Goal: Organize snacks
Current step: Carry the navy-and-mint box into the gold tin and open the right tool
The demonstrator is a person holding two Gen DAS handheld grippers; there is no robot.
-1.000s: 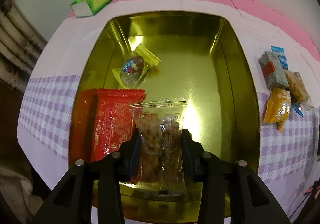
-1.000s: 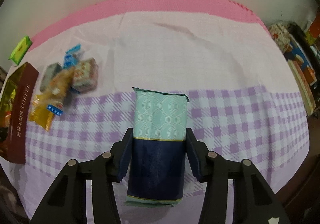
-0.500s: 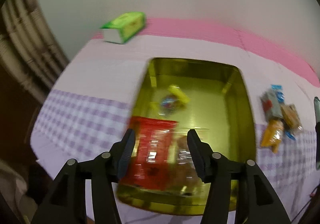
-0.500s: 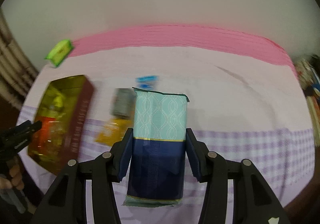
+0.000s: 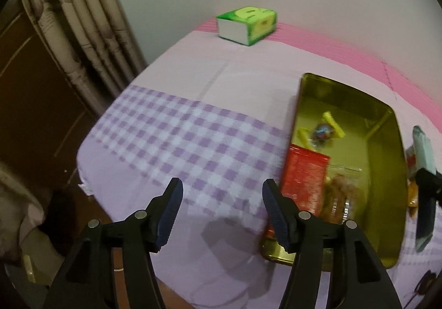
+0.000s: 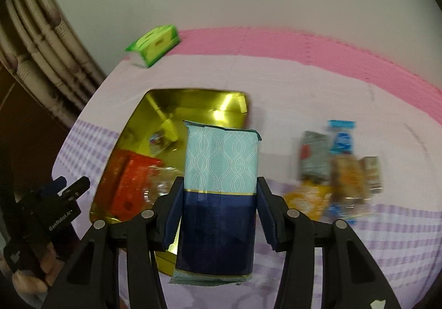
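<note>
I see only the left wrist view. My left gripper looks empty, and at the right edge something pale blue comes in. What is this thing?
Observer: It is a teal and navy packet. The right gripper is shut on its navy half.
Operator: Is it inside the tin?
Observer: No. In the right wrist view it is held up in front of the gold tin and hides the tin's right part.
Operator: Are there snacks outside the tin?
Observer: Yes. A group of small wrapped snacks lies on the cloth, to the right of the tin and apart from it.
</note>
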